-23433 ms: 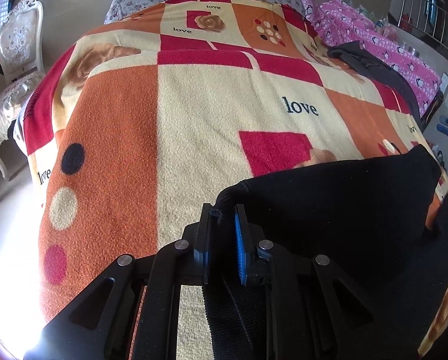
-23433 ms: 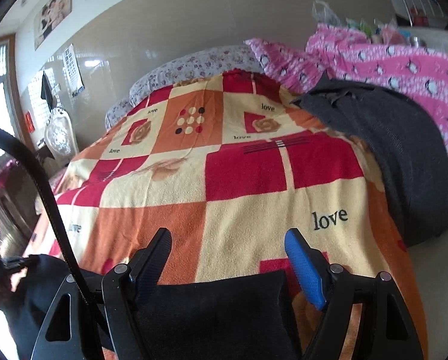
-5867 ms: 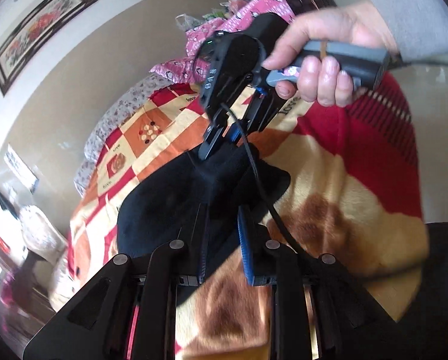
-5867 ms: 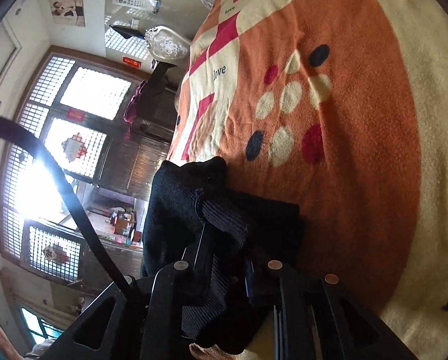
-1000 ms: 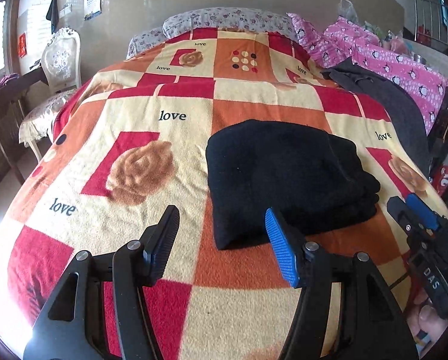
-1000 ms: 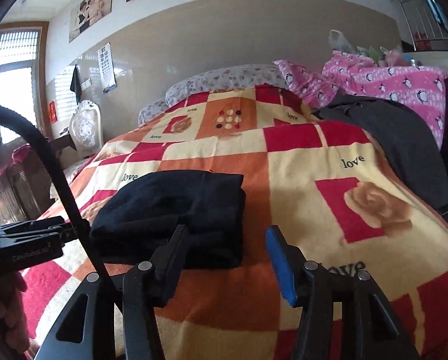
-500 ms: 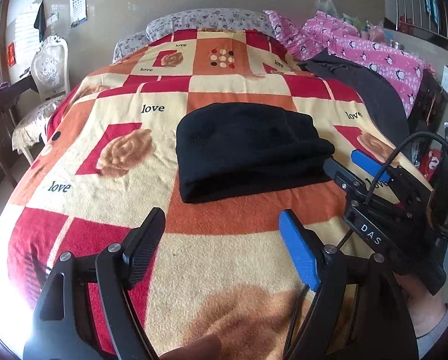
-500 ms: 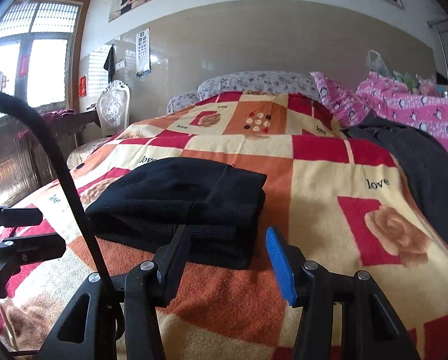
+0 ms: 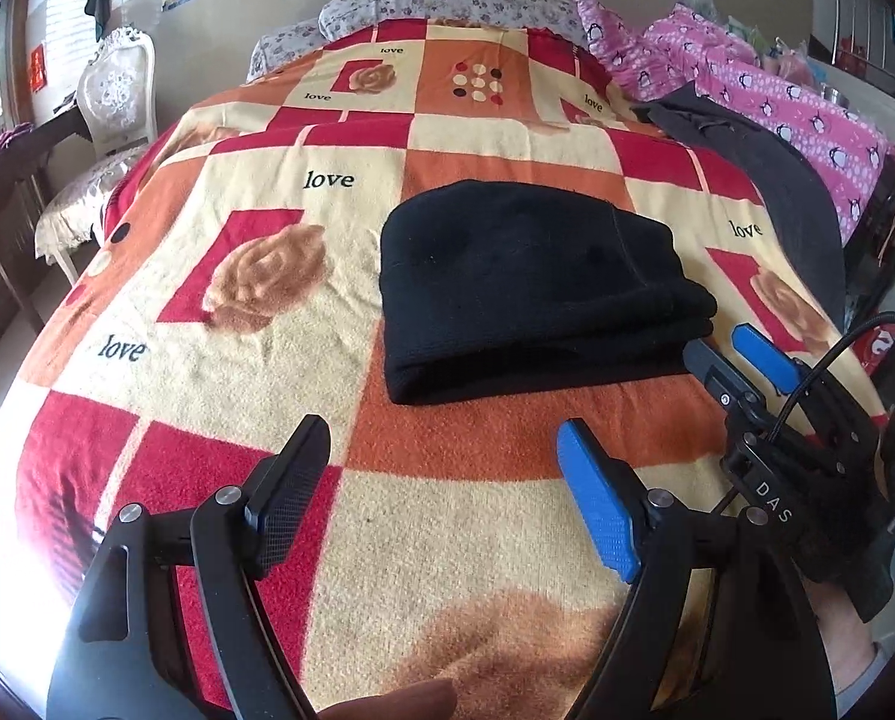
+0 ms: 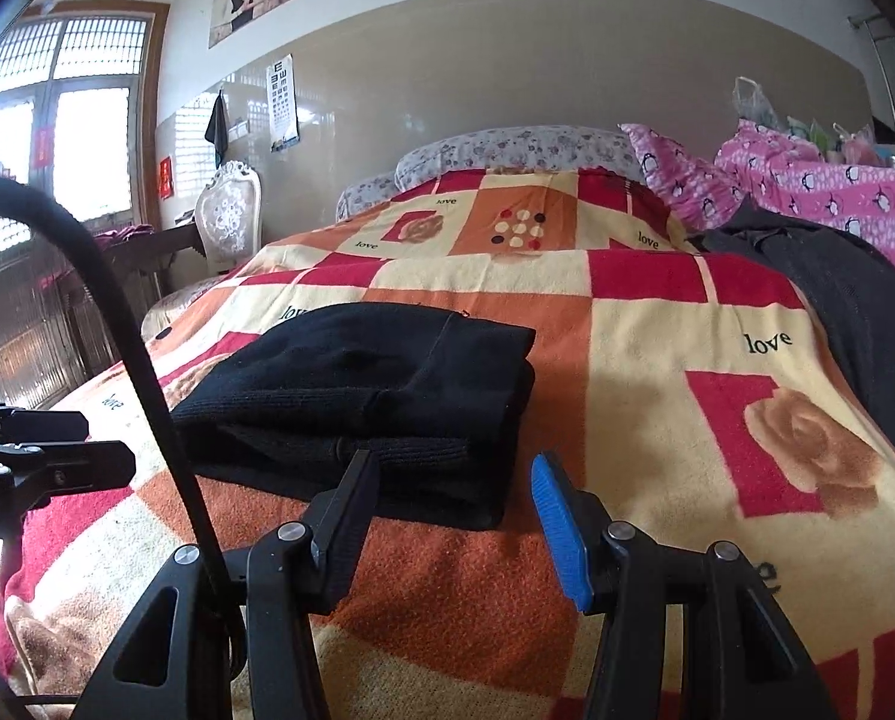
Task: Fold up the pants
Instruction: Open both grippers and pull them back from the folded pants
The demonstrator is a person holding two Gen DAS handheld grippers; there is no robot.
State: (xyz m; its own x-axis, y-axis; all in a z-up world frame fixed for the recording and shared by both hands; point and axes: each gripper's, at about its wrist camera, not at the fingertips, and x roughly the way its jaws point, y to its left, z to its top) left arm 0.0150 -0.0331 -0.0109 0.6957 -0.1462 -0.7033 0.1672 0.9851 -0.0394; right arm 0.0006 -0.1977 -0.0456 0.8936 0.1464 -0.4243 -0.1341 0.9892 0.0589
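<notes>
The black pants [image 9: 525, 288] sit folded in a neat stack mid-frame on the checkered blanket [image 9: 477, 510]. The left gripper [image 9: 441, 480] has just spread wide, nothing between its jaws. The right gripper [image 10: 453, 510], lower centre, is half spread and empty too.

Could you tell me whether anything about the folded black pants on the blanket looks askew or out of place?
Nothing stands out: the black pants lie in a compact folded stack on the patchwork blanket, edges roughly aligned, and neither gripper is touching them.
</notes>
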